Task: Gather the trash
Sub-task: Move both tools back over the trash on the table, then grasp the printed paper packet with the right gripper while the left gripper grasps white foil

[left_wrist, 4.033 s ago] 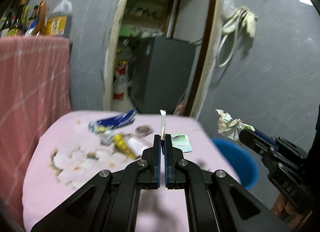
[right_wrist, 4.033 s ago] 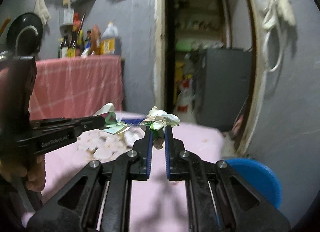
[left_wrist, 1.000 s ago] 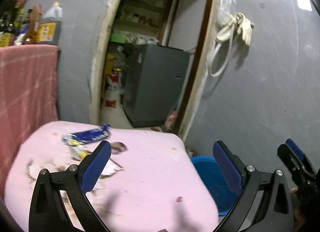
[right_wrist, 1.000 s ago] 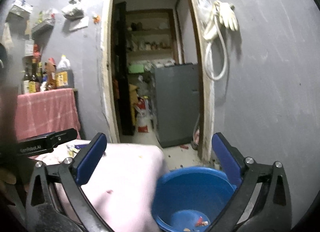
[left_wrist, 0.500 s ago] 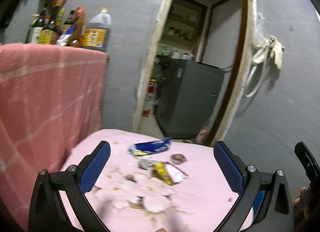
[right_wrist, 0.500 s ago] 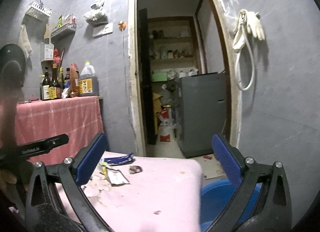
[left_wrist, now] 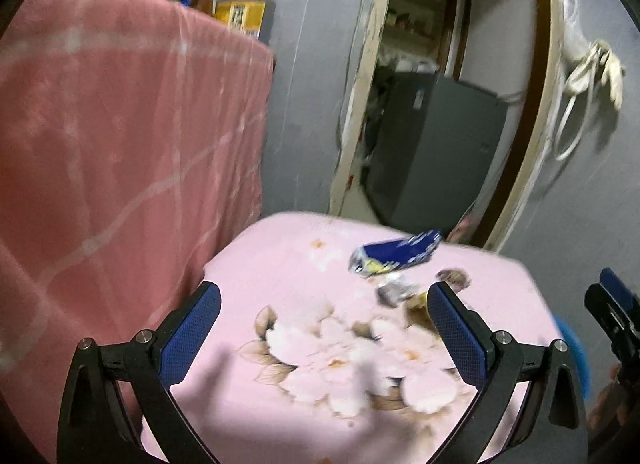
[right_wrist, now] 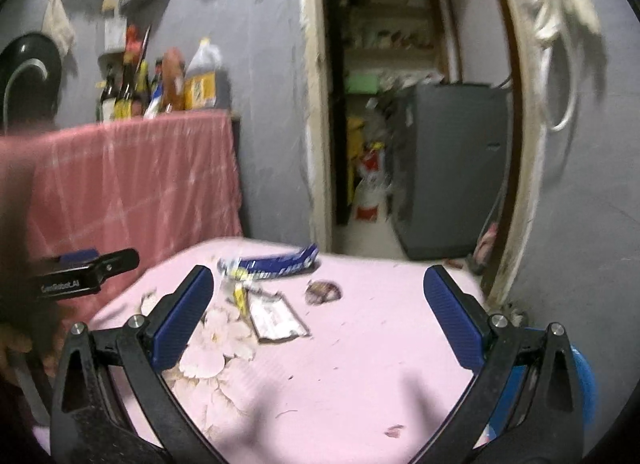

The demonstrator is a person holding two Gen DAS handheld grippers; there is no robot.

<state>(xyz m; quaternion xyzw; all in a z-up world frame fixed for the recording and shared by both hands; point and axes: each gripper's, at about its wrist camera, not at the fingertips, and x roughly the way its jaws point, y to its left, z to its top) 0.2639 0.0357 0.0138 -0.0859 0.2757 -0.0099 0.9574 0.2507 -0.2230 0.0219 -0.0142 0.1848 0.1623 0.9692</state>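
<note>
Both the left gripper [left_wrist: 324, 328] and the right gripper [right_wrist: 318, 314] hung over the pink worktop [right_wrist: 360, 344] with jaws wide and empty, probably lined up for the remaining trash: a blue wrapper [right_wrist: 276, 262] and a flat packet [right_wrist: 276, 318] at the far side. Only the right wrist view showed the packet sharply and the blue bin [right_wrist: 584, 380] at the worktop's right edge, whereas the left wrist view blurred the litter.

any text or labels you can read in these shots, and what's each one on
"GenRobot.AI", soft but just legible: on the side of the left gripper, seen in the right wrist view.
Blue wrapper: pale lettering, too blurred to read.
Flat white packet: print too blurred.
Yellow label on the big jug: dark characters, unreadable.
Smaller bottles: labels too small.
</note>
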